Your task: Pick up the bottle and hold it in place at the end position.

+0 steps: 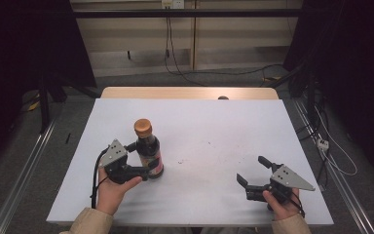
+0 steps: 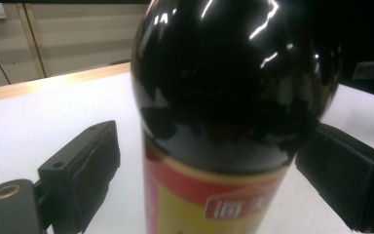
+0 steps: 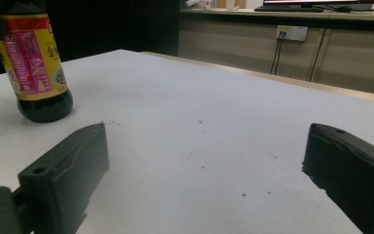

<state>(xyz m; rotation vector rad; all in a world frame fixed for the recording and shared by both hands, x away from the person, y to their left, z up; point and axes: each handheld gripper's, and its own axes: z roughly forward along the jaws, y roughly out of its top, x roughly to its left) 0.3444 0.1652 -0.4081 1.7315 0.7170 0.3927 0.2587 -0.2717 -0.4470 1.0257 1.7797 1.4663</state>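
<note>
Bottle of dark sauce point(image 1: 147, 148) stands upright left of centre on the white table point(image 1: 214, 126) in the high view, left gripper point(image 1: 145, 158) around it. Left gripper view: right jaw touches the glass, left jaw's got a gap. Right gripper view: right gripper point(image 3: 204, 161) gapes wide over bare tabletop, well apart from the bottle.

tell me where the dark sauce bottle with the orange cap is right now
In the high view the dark glass sauce bottle with the orange cap stands upright on the white table, left of centre, between the open jaws of the left gripper.
</note>
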